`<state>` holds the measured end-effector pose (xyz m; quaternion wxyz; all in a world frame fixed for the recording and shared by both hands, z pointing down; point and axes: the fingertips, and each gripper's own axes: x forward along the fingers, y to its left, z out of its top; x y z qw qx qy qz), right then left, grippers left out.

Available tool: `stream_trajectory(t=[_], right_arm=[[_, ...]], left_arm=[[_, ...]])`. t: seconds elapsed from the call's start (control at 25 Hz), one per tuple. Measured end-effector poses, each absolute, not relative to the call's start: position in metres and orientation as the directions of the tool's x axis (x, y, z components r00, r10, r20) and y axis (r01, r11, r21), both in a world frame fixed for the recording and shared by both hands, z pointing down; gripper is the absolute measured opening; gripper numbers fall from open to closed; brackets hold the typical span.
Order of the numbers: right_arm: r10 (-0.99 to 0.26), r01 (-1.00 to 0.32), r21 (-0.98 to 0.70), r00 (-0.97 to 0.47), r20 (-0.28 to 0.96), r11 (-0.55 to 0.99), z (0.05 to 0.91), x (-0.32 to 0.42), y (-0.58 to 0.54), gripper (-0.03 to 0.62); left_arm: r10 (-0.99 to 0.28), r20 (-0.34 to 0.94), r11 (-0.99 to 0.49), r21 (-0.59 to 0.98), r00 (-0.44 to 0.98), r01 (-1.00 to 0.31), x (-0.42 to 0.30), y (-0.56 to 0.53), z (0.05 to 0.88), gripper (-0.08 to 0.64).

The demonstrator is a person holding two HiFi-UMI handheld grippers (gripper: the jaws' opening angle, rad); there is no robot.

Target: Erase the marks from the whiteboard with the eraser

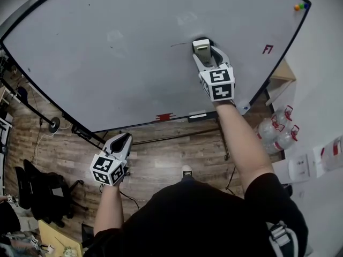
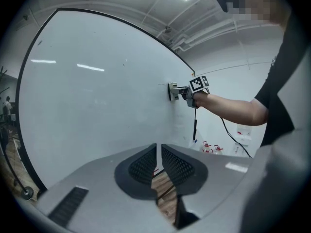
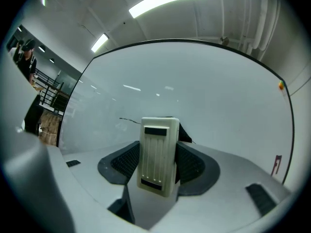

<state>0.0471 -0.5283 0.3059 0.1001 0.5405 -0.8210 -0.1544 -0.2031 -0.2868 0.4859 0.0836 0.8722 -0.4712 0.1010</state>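
- From the head view, a big whiteboard (image 1: 107,47) fills the upper part, with a wood floor (image 1: 161,159) below its bottom edge and water bottles (image 1: 276,130) standing at the right.
- The right claw (image 1: 208,51) presses a cream eraser (image 1: 201,47) flat against the board, right of its middle. A thin dark line (image 1: 179,45) runs just left of the eraser, and a small red mark (image 1: 267,49) sits well apart to the right.
- The left claw (image 1: 124,138) hangs low over the floor, below the board and clear of it.
- In the left gripper view, the board curves across the left side. This claw's jaws stand almost together with only a narrow slit between them, and nothing is in it. Farther off, the other arm reaches out with the eraser on the board.
- In the right gripper view, the board lies under ceiling lights. The jaws are clamped on the two sides of the upright eraser. The dark line shows just left of its top, and the red mark sits at the lower right.
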Motion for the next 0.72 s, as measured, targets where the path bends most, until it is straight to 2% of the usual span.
stream_trajectory(t=[0.44,0.72], right_arm=[[-0.929,-0.886,0.305,-0.37,-0.011,0.35,0.304,0.048,-0.532,0.226],[-0.919,-0.878,0.303,-0.394,-0.018,0.37,0.301,0.023,-0.528,0.225]], left_arm=[[-0.808,0.26,-0.535,0.056,0.53,-0.843,-0.202,-0.283,0.488,0.044],[-0.819,0.27,-0.508,0.066,0.506,-0.859,-0.214,-0.276,0.493,0.044]])
